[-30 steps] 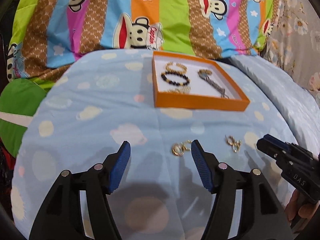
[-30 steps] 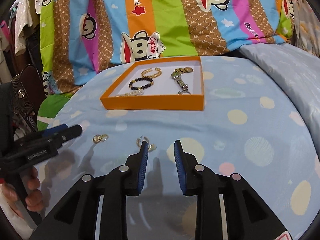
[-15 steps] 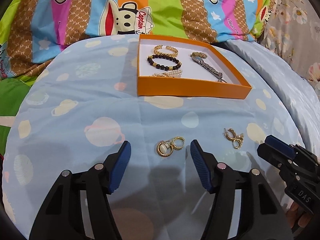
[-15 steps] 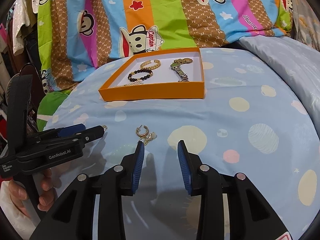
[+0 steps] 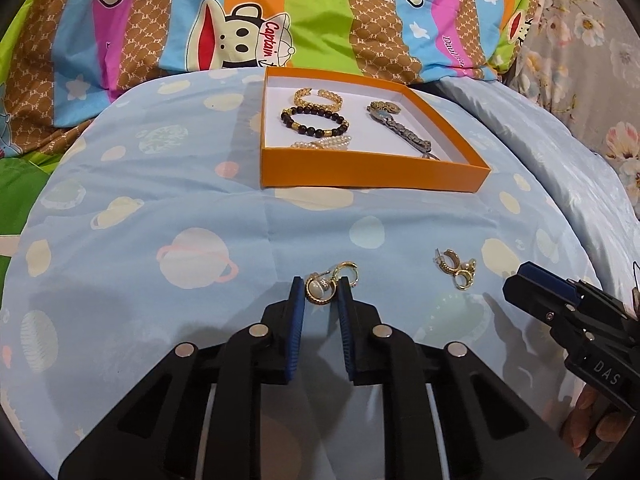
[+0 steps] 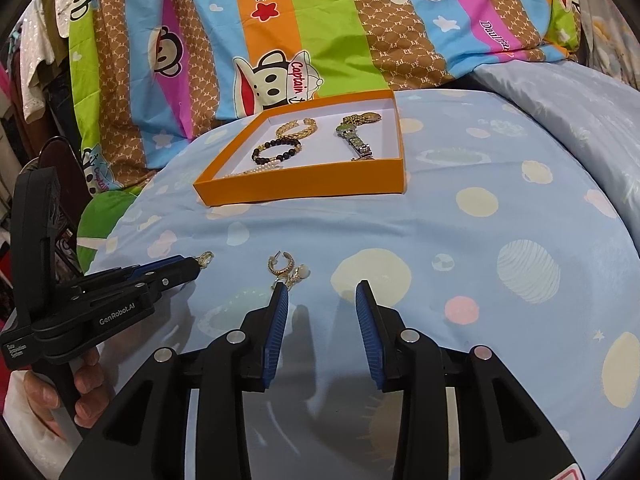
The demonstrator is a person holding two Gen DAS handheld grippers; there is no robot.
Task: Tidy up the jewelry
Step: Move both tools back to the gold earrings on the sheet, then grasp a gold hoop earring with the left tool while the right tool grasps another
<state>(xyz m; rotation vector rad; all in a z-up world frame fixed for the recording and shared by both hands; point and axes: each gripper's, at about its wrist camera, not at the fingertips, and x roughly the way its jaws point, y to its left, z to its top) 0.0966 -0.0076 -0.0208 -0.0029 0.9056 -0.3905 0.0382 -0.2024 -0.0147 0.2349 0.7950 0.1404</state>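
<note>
A pair of gold hoop earrings [image 5: 316, 294] lies on the blue planet-print sheet between the pads of my left gripper [image 5: 320, 284], whose jaws are closing and pinch it. In the right wrist view one hoop [image 6: 206, 258] pokes out past the left gripper [image 6: 196, 266]. A second gold earring pair [image 6: 286, 268] lies just ahead of the left fingertip of my right gripper [image 6: 322, 290], which stands open and holds nothing. Farther back sits the orange box [image 5: 372, 170], holding a gold cuff [image 5: 318, 96], a black bead bracelet [image 5: 314, 122], a pearl strand [image 5: 320, 144] and a watch [image 5: 400, 128].
A striped monkey-print quilt [image 5: 320, 20] rises behind the box. A pale blue duvet [image 5: 560, 152] and floral fabric [image 5: 592, 40] lie to the right. A hand [image 6: 60, 396] holds the left gripper's handle at the sheet's left edge.
My left gripper moved forward and down until the earring pair sat between its pads, then its jaws closed around it. The right gripper's jaws widened a little and it stayed in place.
</note>
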